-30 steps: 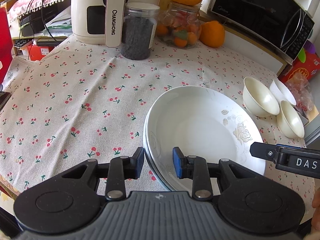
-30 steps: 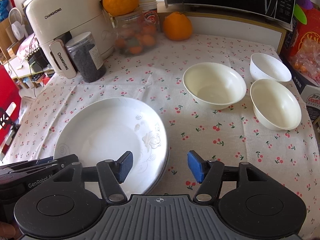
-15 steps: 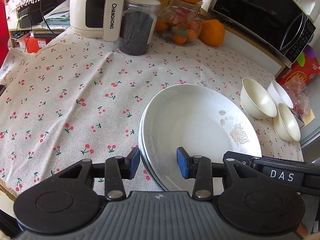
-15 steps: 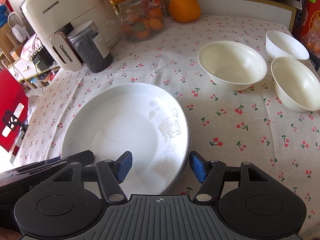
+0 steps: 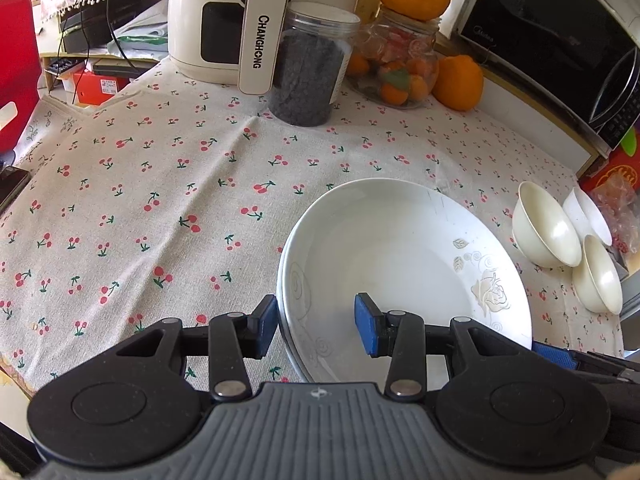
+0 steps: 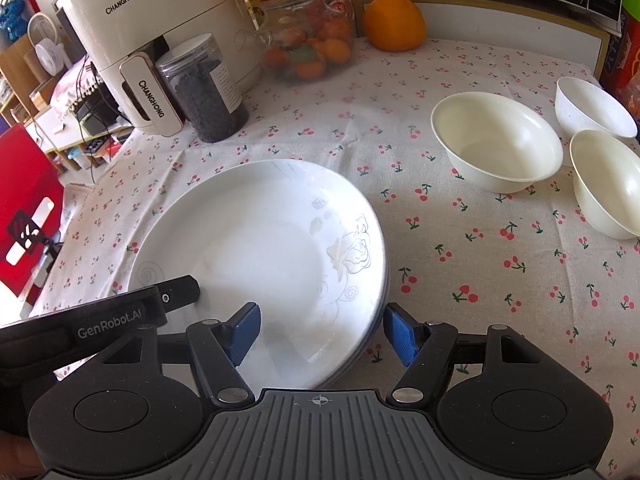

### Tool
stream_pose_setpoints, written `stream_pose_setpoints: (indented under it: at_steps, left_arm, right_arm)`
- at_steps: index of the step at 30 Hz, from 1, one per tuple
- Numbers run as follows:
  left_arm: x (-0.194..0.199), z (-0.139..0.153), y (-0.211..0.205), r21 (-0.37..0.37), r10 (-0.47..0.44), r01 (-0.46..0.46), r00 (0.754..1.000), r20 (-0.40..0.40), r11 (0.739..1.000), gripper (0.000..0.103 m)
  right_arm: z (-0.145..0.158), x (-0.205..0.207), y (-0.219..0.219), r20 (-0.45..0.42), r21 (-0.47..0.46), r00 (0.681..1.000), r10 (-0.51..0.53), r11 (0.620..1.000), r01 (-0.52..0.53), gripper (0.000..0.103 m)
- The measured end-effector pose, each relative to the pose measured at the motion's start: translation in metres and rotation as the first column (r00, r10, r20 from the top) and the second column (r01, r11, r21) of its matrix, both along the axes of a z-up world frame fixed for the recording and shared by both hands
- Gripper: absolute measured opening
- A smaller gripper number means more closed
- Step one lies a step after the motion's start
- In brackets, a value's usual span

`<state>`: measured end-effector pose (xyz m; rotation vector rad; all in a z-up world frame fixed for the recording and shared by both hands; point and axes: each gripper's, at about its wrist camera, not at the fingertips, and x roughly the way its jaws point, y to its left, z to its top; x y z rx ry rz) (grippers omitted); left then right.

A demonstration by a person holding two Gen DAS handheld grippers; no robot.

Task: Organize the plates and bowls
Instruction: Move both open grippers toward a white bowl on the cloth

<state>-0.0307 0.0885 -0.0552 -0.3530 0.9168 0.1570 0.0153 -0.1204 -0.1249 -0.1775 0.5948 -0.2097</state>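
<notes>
Two stacked plates [image 6: 260, 248] on the counter [image 5: 160, 200]; we straddle the near rim with left gripper [image 5: 316, 328] and right gripper [image 6: 320, 334], jaws spread, for a two-sided lift. Three bowls [image 6: 496, 140] sit apart.

**Colours and patterns on the desk**

The tablecloth [image 6: 460, 264] is beige with small red cherries on green stems. The top plate [image 6: 256, 256] is white, with a pale grey rose and swirls. The three bowls [image 6: 496, 142] are cream. The air fryer [image 6: 132, 32] is cream with black letters. The oranges [image 6: 394, 22] are bright orange. Each claw [image 5: 316, 330] is black with blue pads [image 5: 367, 330].
</notes>
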Motion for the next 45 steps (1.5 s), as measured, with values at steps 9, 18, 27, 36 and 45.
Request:
stream_pose_setpoints:
  at_steps: [9, 18, 27, 36, 45]
  left_arm:
    - [-0.004, 0.004, 0.007, 0.0, 0.016, -0.016, 1.0, 0.015, 1.0, 0.045]
    - [-0.004, 0.025, -0.002, 0.075, 0.002, -0.009, 0.996, 0.089, 0.997, 0.052]
    - [0.006, 0.043, -0.024, 0.083, -0.044, 0.034, 0.992, 0.12, 0.996, 0.062]
    - [0.028, 0.054, -0.073, 0.145, -0.153, 0.137, 0.983, 0.101, 0.98, 0.091]
    - [0.047, 0.056, -0.108, 0.199, -0.217, 0.206, 0.975, 0.037, 0.958, 0.102]
  right_arm:
    - [0.011, -0.013, -0.002, 0.016, -0.009, 0.999, 0.042, 0.999, -0.042, 0.068]
    - [0.032, -0.033, -0.026, 0.064, 0.036, 0.998, 0.003, 0.999, -0.005, 0.068]
    - [0.063, -0.054, -0.05, 0.137, 0.102, 0.99, -0.019, 0.995, 0.005, 0.075]
    - [0.08, -0.067, -0.076, 0.16, 0.113, 0.982, -0.096, 0.991, 0.078, 0.091]
    - [0.108, -0.079, -0.108, 0.189, 0.126, 0.965, -0.183, 0.979, 0.161, 0.098]
